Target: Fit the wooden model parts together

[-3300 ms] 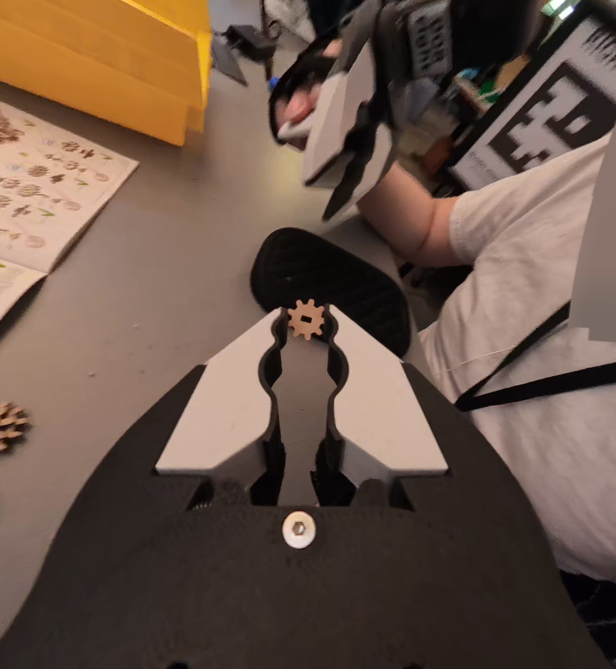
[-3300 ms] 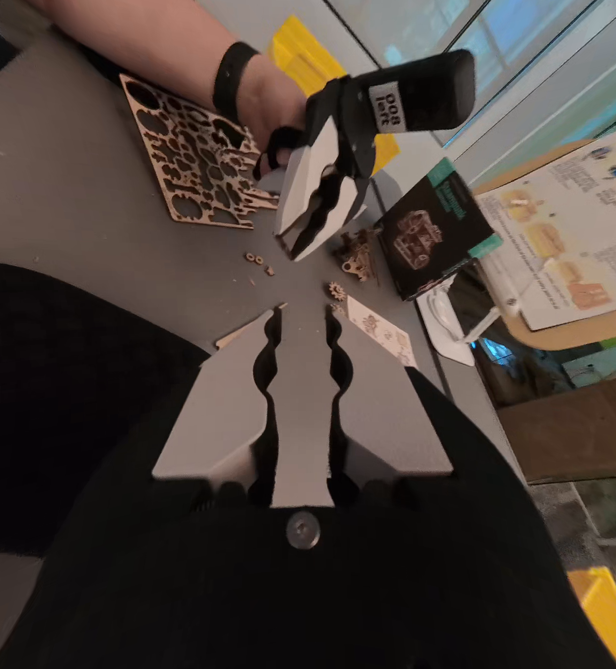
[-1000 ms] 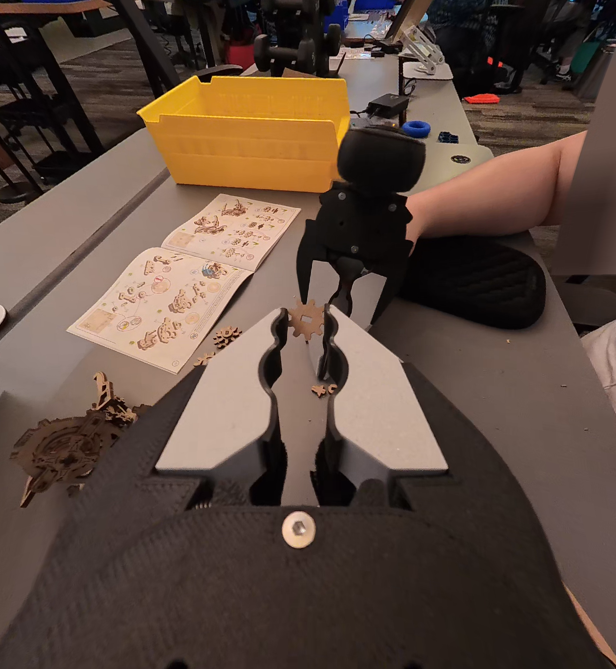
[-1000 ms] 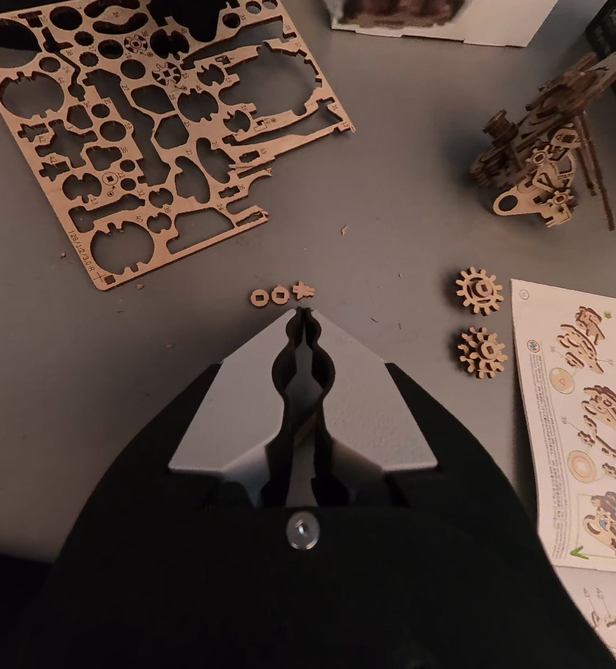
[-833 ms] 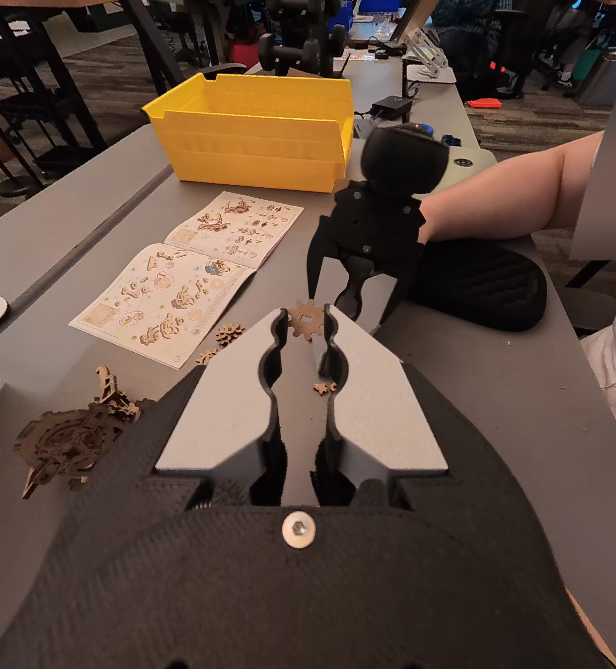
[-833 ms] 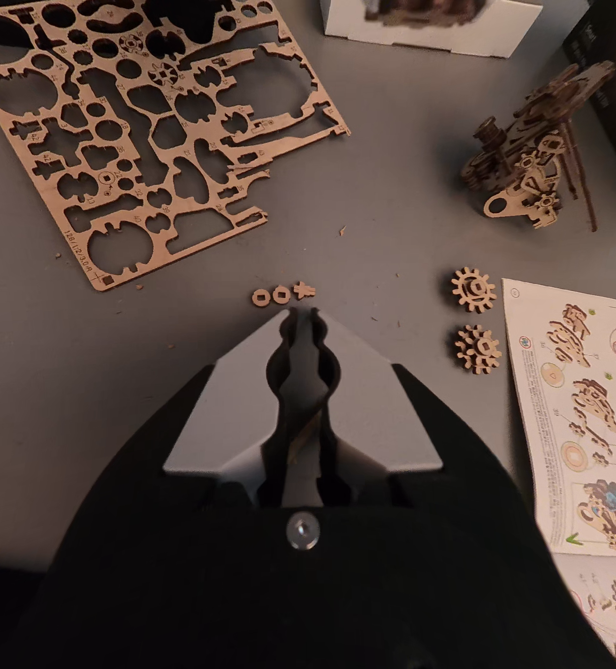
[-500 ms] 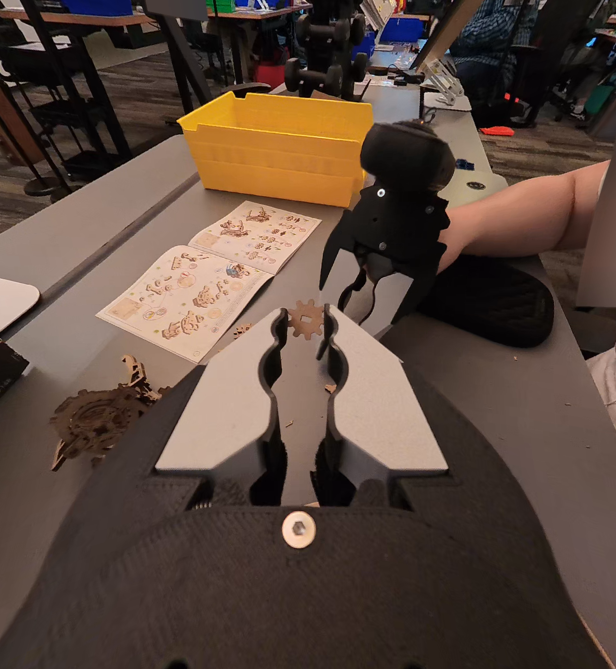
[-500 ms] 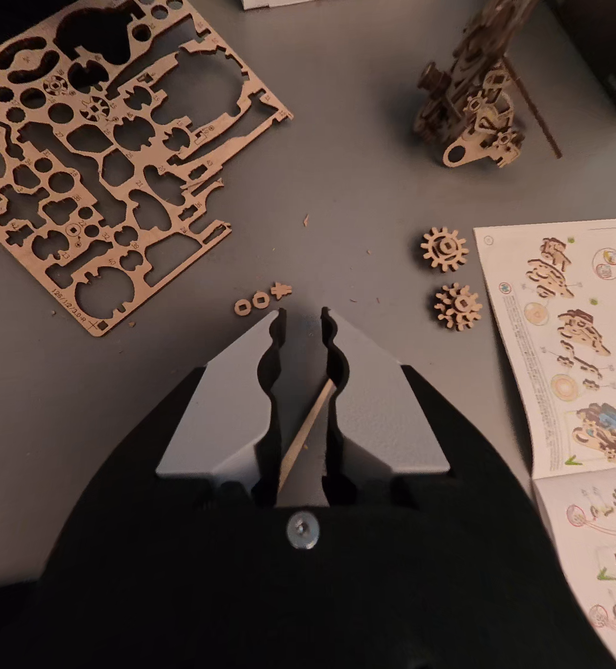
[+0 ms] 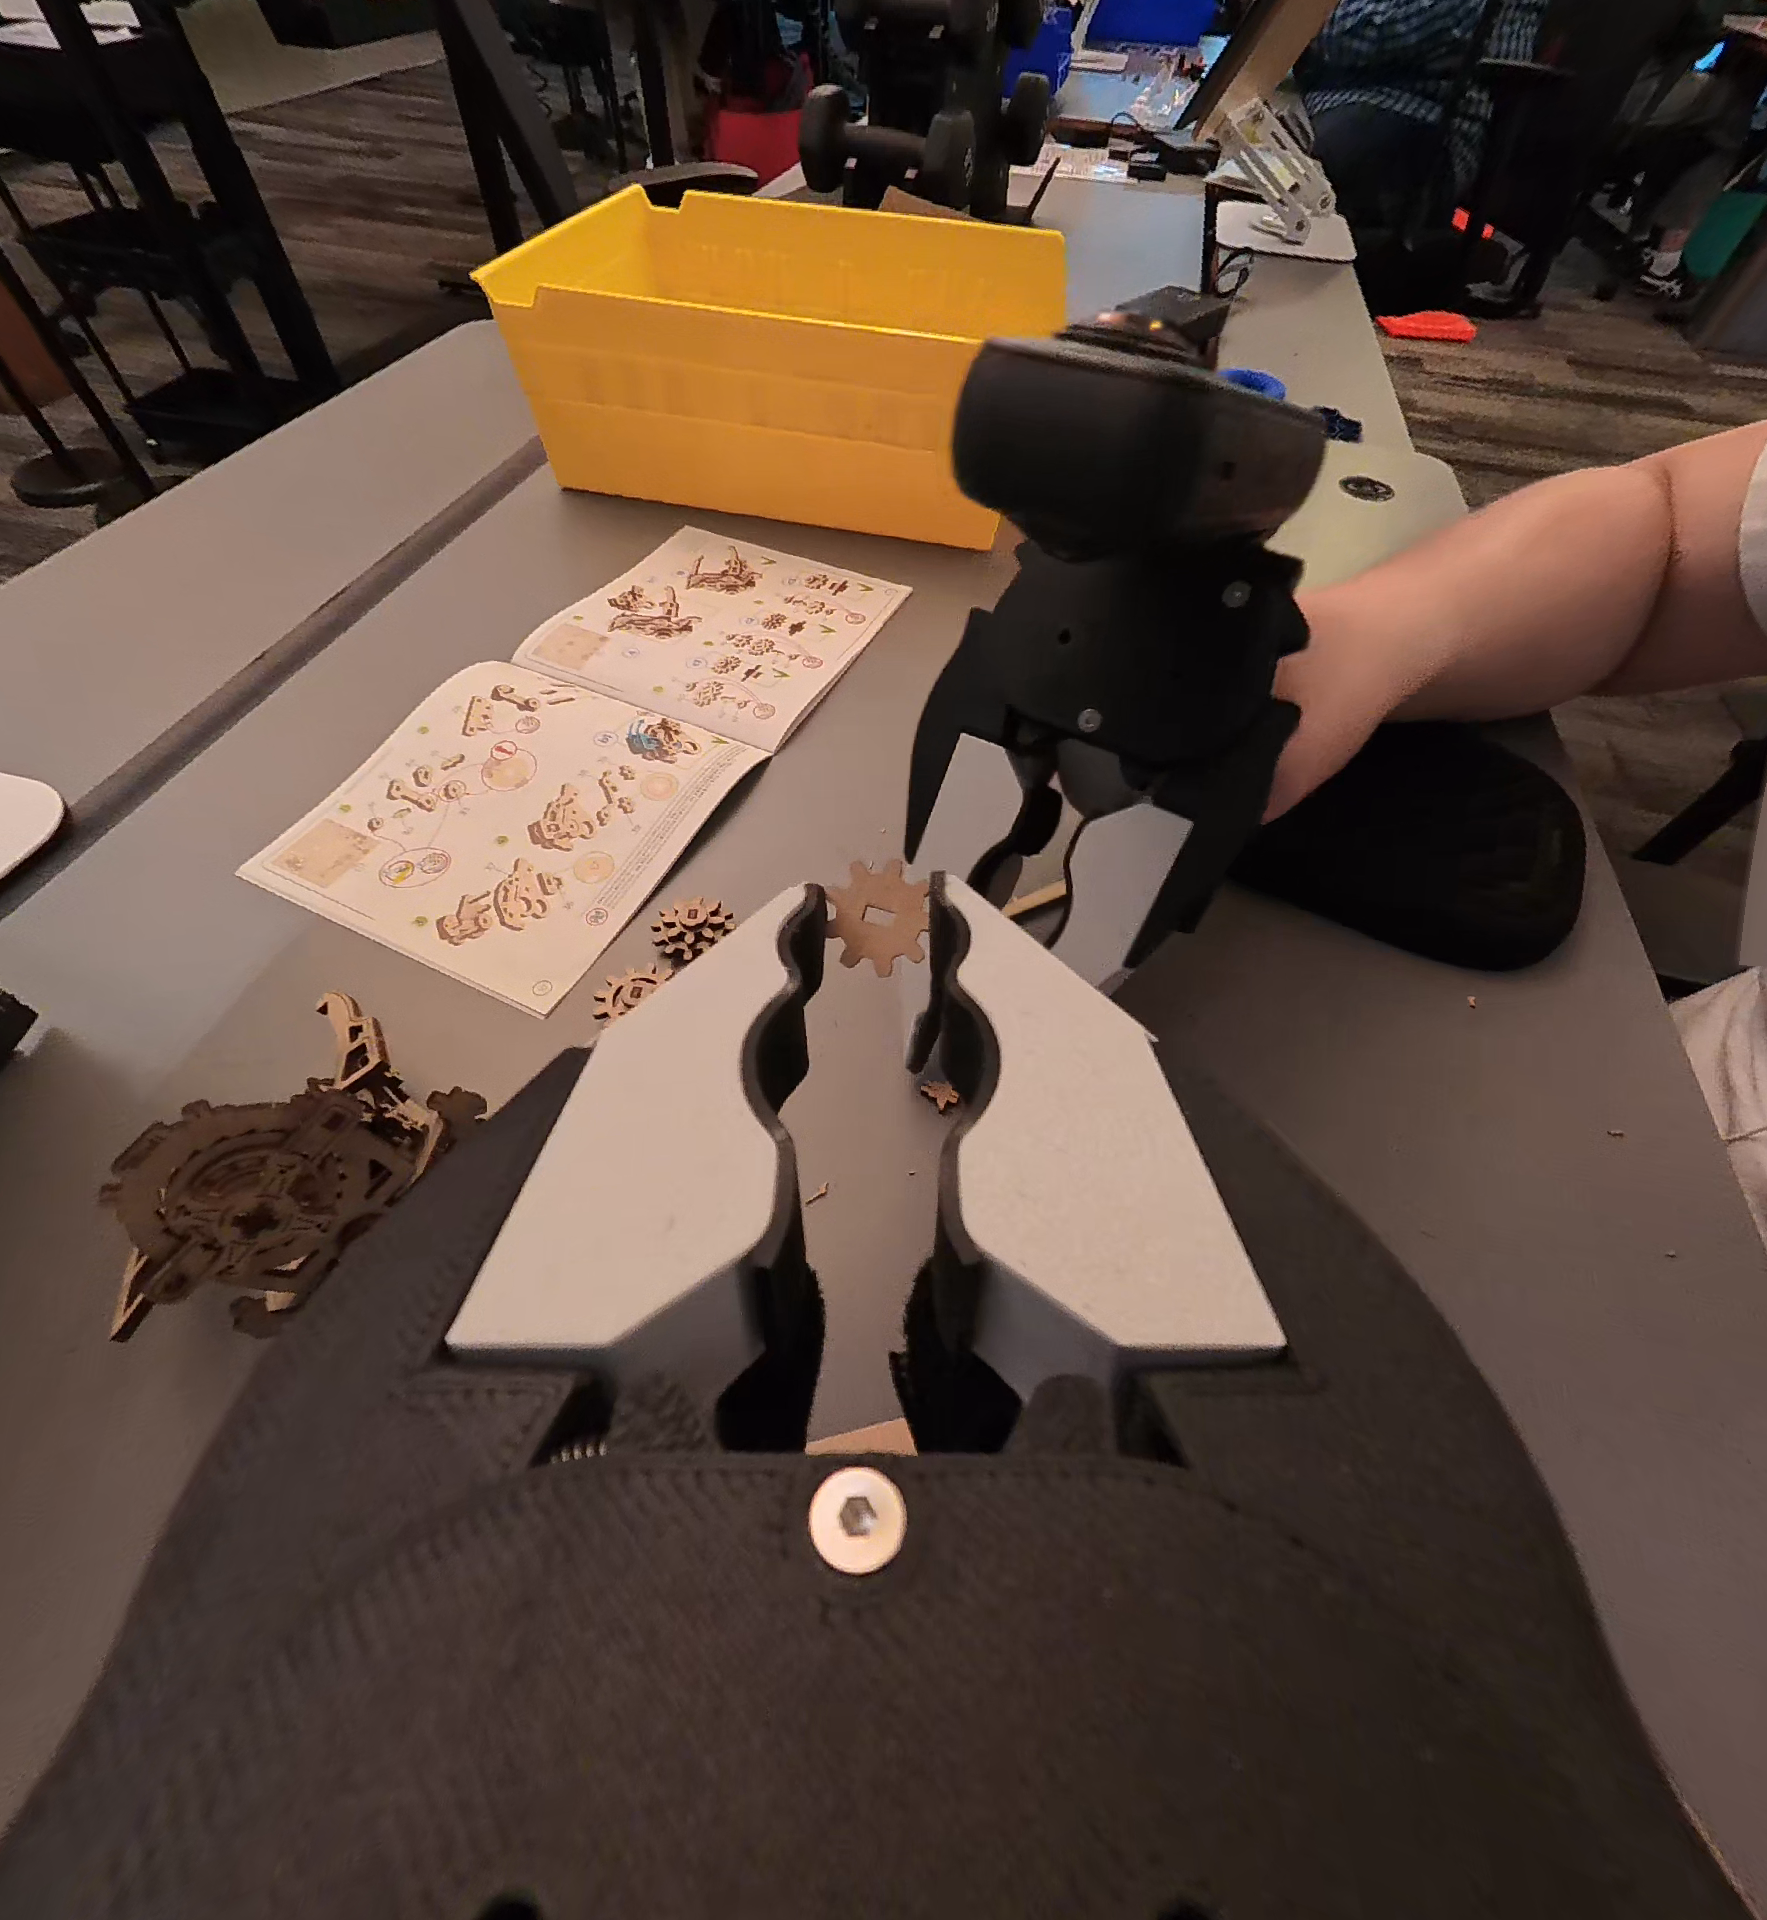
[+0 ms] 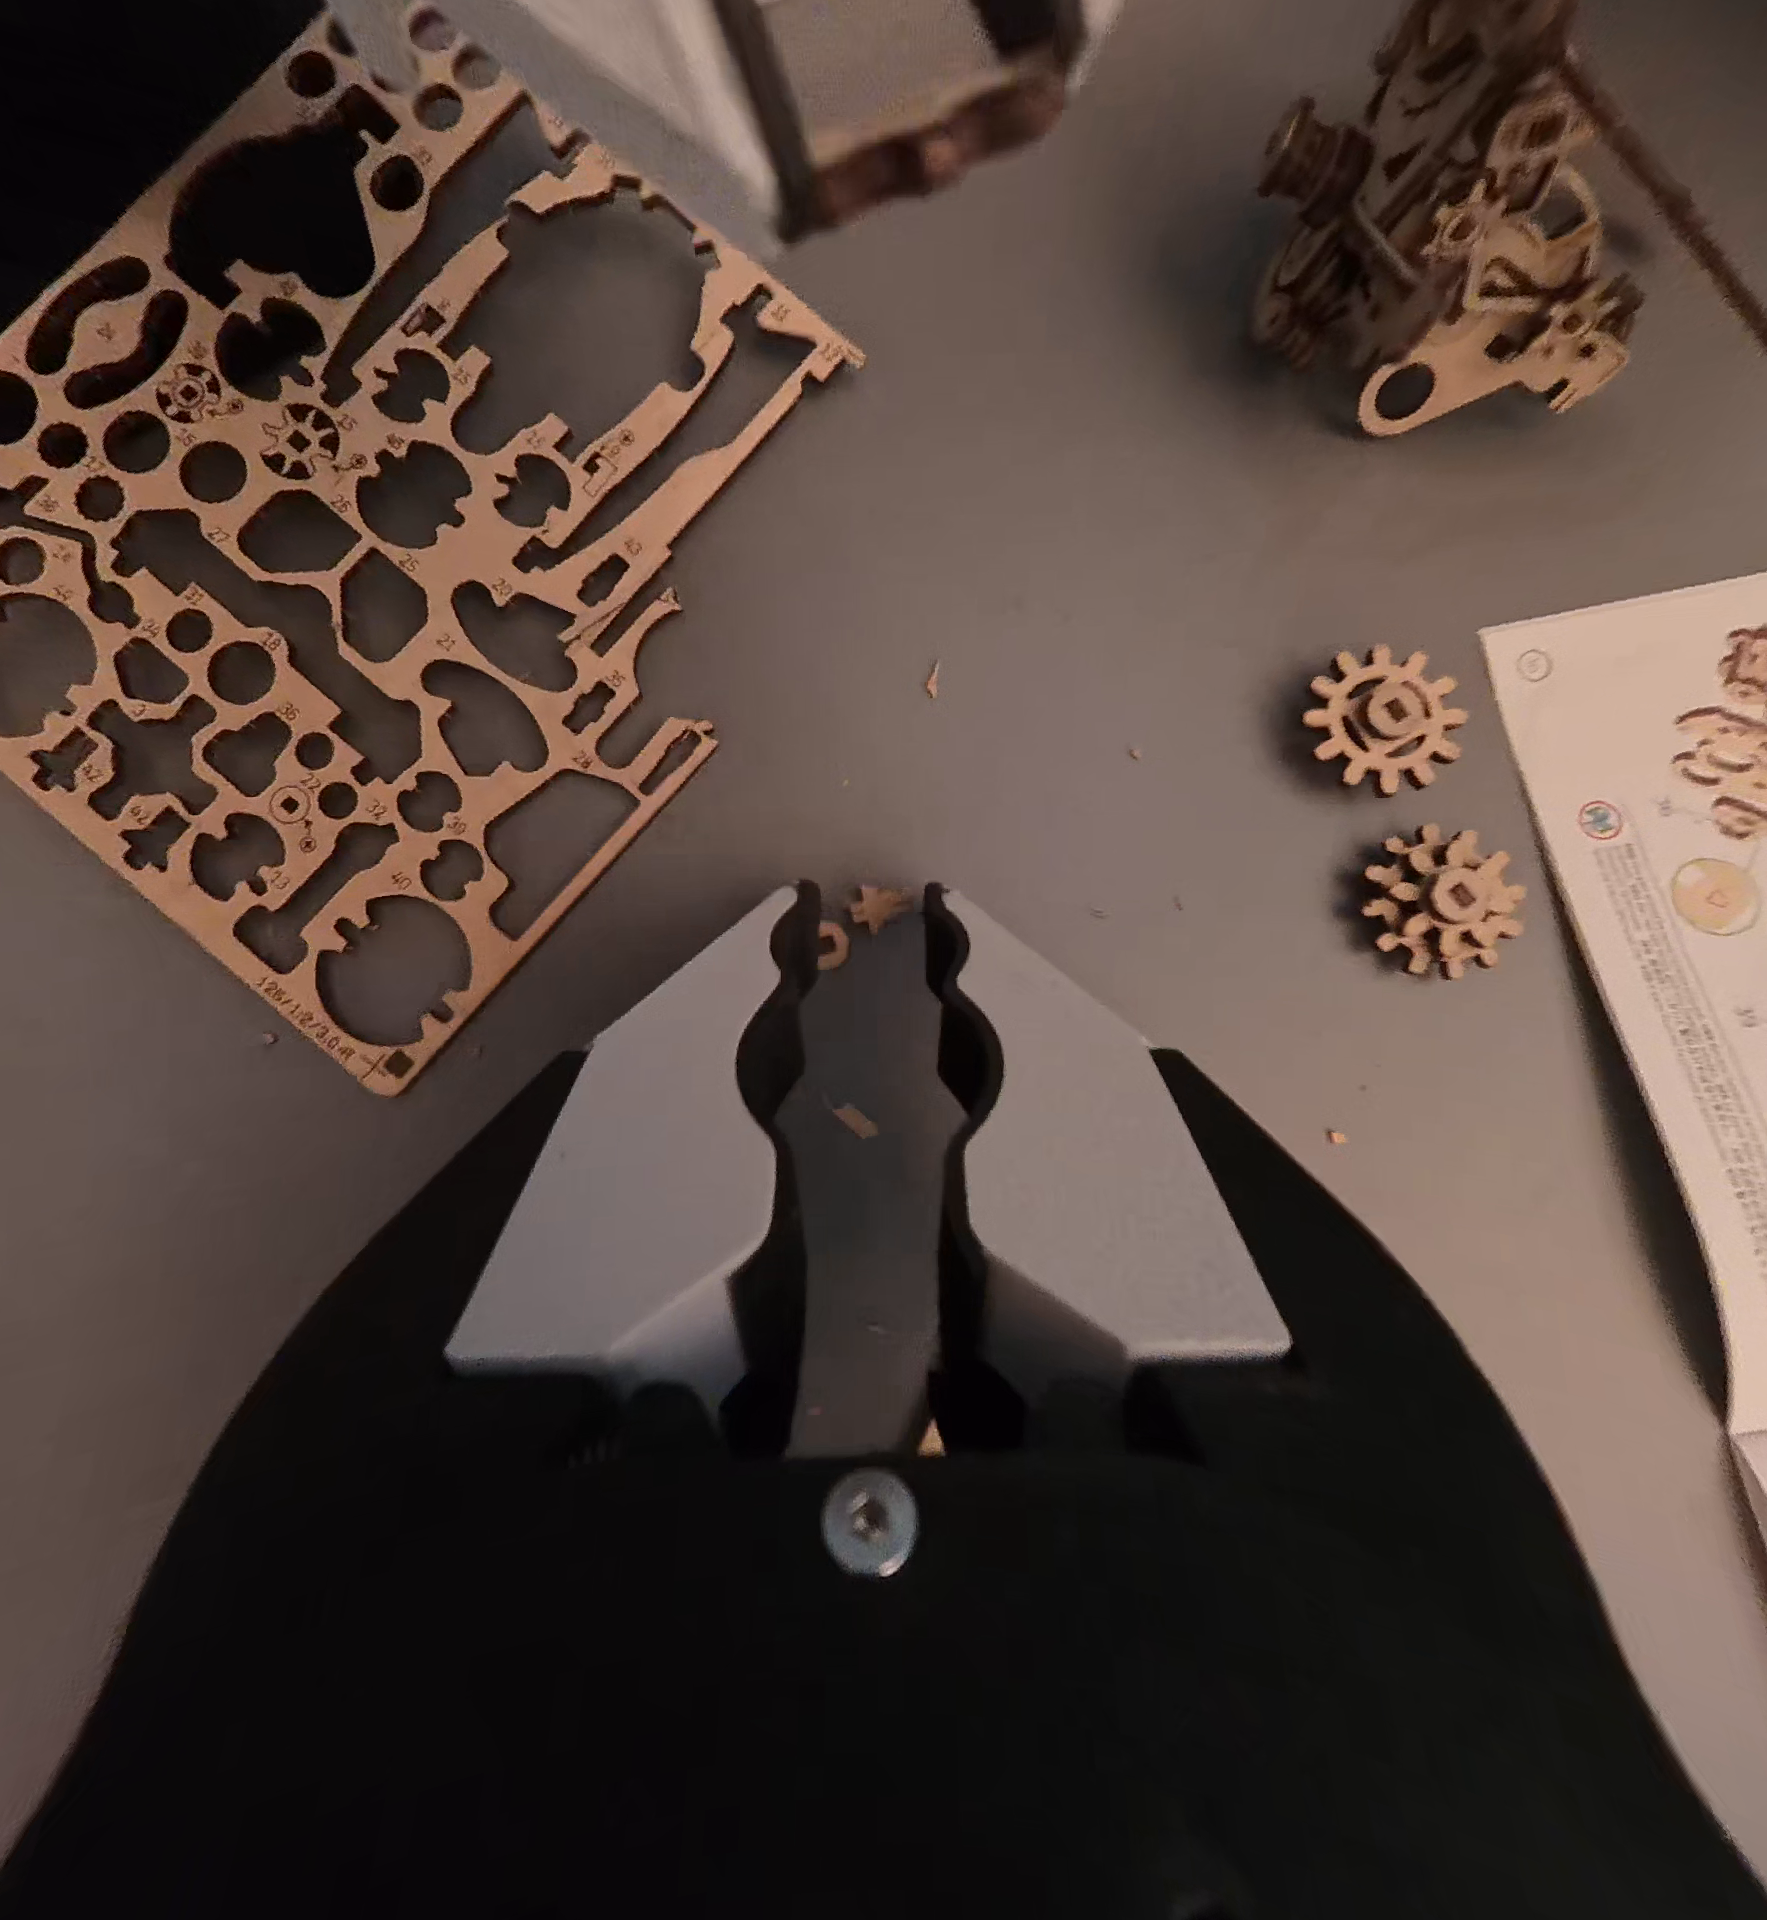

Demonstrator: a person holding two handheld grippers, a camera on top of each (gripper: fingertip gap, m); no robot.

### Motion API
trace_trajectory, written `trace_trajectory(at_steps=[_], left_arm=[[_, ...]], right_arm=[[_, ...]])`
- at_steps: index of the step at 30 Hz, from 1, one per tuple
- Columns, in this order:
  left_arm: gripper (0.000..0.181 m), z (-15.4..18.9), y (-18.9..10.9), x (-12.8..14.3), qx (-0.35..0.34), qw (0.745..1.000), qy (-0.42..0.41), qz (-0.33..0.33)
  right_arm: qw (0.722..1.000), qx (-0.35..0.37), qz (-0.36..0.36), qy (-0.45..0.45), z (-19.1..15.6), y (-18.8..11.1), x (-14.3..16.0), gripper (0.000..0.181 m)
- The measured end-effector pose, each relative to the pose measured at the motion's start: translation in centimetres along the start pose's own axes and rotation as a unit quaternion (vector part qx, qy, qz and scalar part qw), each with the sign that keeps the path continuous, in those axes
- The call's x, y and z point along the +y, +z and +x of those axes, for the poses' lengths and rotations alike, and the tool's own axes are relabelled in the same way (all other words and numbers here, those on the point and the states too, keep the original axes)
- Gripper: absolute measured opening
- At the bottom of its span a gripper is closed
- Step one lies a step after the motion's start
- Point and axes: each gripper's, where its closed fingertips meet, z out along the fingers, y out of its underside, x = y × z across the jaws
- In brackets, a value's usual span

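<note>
Left wrist view shows the left gripper [image 9: 877, 914] clamped on a small wooden gear [image 9: 878, 916], pinched flat between its grey fingertips above the grey table [image 9: 1378, 1195]. Just beyond it hangs the right gripper [image 9: 1024, 914], black-bodied with a round black top, its tips pointing down at the table and held by a person's bare forearm [image 9: 1502, 623], which lies over a black pad [image 9: 1430, 862] near the table's right edge. A tiny cross-shaped piece [image 9: 939, 1093] lies on the table under the left gripper's right finger. Two loose gears [image 9: 692, 928] sit just left of the tips, beside the near corner of an open instruction booklet [image 9: 588, 769]. A half-built wooden assembly [image 9: 266, 1174] rests toward the left edge, and a yellow bin [image 9: 785, 364] stands at the far side.

Right wrist view, looking straight down, shows the right gripper [image 10: 863, 914] spread apart and holding nothing (a ring-shaped piece [image 10: 829, 948] and the cross-shaped piece [image 10: 877, 906] lie on the table between its tips). A punched-out wooden parts sheet [image 10: 318, 582] lies to the upper left, two gears [image 10: 1383, 719] to the right next to the booklet [image 10: 1710, 935], and the assembly [image 10: 1440, 239] at the upper right
</note>
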Motion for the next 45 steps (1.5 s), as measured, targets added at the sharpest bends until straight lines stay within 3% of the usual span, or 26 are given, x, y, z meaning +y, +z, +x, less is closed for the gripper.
trace_trajectory(at_steps=[4, 8, 10, 14, 18, 19, 23, 27, 31, 34, 36, 38, 42, 45], left_arm=[[0.018, 0.3, -0.1, -0.4, 0.007, 1.000, 0.001, 0.011], [0.018, 0.3, -0.1, -0.3, 0.011, 1.000, -0.003, 0.011], [0.018, 0.4, 0.0, -0.4, 0.012, 1.000, -0.003, 0.011], [0.019, 0.4, 0.0, -0.2, 0.007, 1.000, 0.004, 0.003], [0.018, 0.3, 0.0, 0.3, 0.011, 1.000, 0.000, -0.010], [0.018, 0.5, 0.1, 0.9, 0.016, 1.000, -0.003, -0.026], [0.019, 0.7, 1.7, 5.0, 0.016, 0.990, 0.009, -0.137], [0.019, 2.0, 3.4, 8.3, 0.019, 0.967, 0.088, -0.237], [0.019, 2.2, 4.1, 11.0, 0.010, 0.937, 0.163, -0.308], [0.020, 2.3, 4.6, 10.7, 0.009, 0.941, 0.154, -0.300], [0.038, 1.2, 4.5, 10.2, -0.026, 0.945, 0.147, -0.290], [0.035, 0.8, 3.7, 8.9, -0.028, 0.958, 0.118, -0.258], [0.027, 1.3, 2.7, 4.7, 0.036, 0.989, -0.047, -0.133], [0.021, 2.5, 2.7, 1.9, 0.114, 0.979, -0.162, -0.052]], right_arm=[[0.997, 0.059, -0.010, -0.055, 0.5, 0.3, 0.4, 0.021], [0.996, 0.073, -0.021, -0.057, 2.2, -0.6, 1.2, 0.024], [0.998, 0.053, -0.013, -0.031, 2.5, -0.9, 1.2, 0.025], [0.999, -0.030, 0.035, 0.024, 0.0, -0.6, -0.3, 0.023], [1.000, 0.017, 0.016, -0.008, 1.0, 0.3, 0.4, 0.020], [1.000, 0.007, 0.015, -0.008, 0.8, 0.3, 0.5, 0.008], [0.999, -0.019, 0.010, -0.033, 0.9, -0.2, 1.1, 0.007], [0.997, -0.026, 0.014, -0.066, 1.9, -2.1, 1.5, 0.006], [0.989, -0.083, 0.051, -0.110, 0.6, -3.9, 0.2, 0.006], [0.980, -0.081, 0.053, -0.174, 0.1, -4.3, -0.1, 0.007], [0.971, -0.072, 0.069, -0.219, -0.1, -4.7, -0.4, 0.007], [0.960, -0.055, 0.101, -0.257, -0.2, -5.3, -1.1, 0.007], [0.932, 0.011, 0.145, -0.333, 0.2, -6.2, -2.3, 0.007], [0.909, 0.054, 0.162, -0.379, 0.2, -6.7, -2.9, 0.007]])
